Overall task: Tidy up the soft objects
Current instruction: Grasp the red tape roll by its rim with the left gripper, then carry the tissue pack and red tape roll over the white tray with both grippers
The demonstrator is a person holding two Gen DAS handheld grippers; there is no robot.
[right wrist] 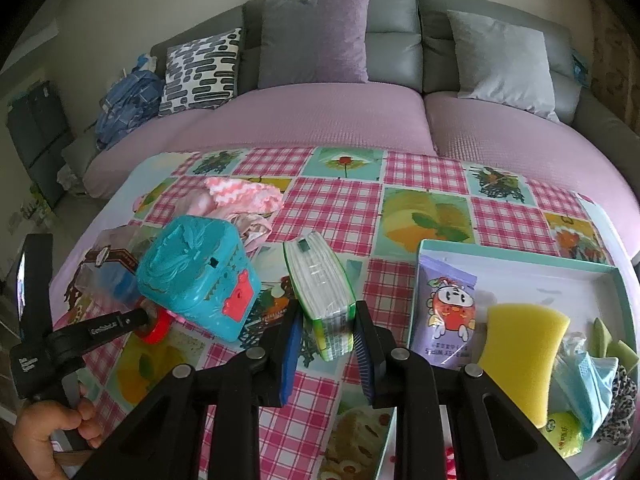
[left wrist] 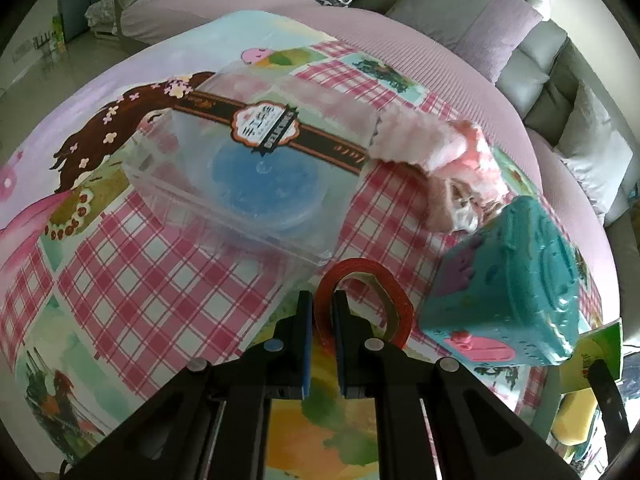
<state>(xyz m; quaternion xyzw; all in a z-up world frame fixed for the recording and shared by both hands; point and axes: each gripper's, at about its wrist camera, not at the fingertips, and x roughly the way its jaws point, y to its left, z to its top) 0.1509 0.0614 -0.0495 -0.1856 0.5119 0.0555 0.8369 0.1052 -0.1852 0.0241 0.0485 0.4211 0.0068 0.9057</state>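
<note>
My left gripper (left wrist: 323,316) is shut on the rim of a red tape roll (left wrist: 362,276), which stands upright on the checked tablecloth (left wrist: 160,280). In the right wrist view that gripper (right wrist: 150,318) and the red tape roll (right wrist: 160,330) sit left of a teal toy box (right wrist: 196,276). My right gripper (right wrist: 326,332) is shut on a green and white tissue pack (right wrist: 320,276), pinching its near end. A pink fluffy cloth (left wrist: 440,152) lies behind the teal toy box (left wrist: 516,280).
A clear plastic box (left wrist: 248,168) with a blue lid inside lies ahead of the left gripper. On the right, a white tray (right wrist: 520,264) holds a purple pouch (right wrist: 444,312), a yellow sponge (right wrist: 520,352), a blue mask and a leopard scrunchie. A sofa with cushions stands behind.
</note>
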